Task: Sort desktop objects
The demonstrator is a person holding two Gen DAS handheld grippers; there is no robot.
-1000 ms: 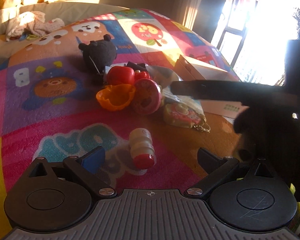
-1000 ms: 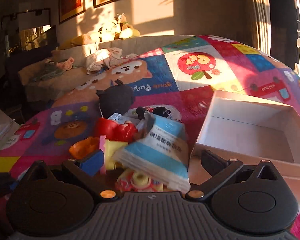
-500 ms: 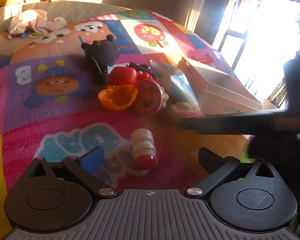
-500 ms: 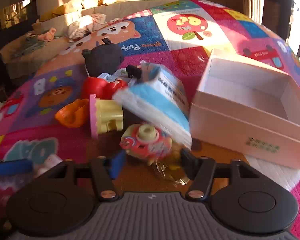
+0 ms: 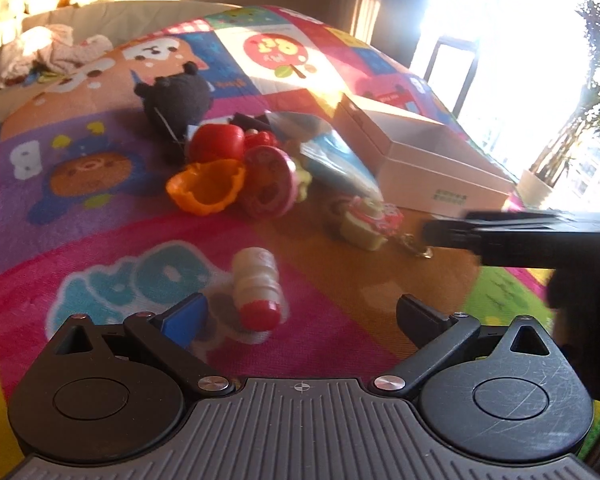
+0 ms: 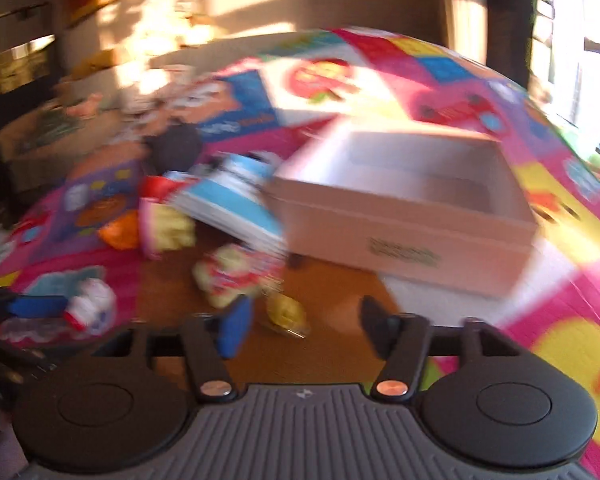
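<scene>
My landmark is the open white box (image 5: 440, 168), which sits on the patchwork cartoon mat (image 5: 100, 208) with its inside bare as far as the right wrist view shows. Just beside its near left corner lies the small yellow-and-pink keychain toy (image 5: 366, 220), with its metal clasp trailing toward me. Leaning against the box's left wall is a blue-and-white wrapped packet (image 5: 336, 160). Left of that the pile thickens: a round pink toy (image 5: 266, 180) on edge, an orange cup-shaped shell (image 5: 208, 190) lying open beside it, a red rounded toy (image 5: 216, 142) behind them, and a black plush (image 5: 176, 98) at the back. Well apart from the box, on the near side of the pile, a small white bottle with a red cap (image 5: 256, 284) lies on its side.

My left gripper (image 5: 300, 312) hovers low with its jaws spread wide and nothing between them; the bottle lies just ahead, nearer the blue-padded finger. My right gripper (image 6: 302, 320) is parted about halfway and holds nothing (this view is badly smeared, so fine detail is lost). The keychain toy (image 6: 232, 280) sits just ahead of its blue finger, not touching that I can tell. From the left wrist view that gripper shows as a dark bar (image 5: 520, 236) reaching in beside the keychain's clasp.
</scene>
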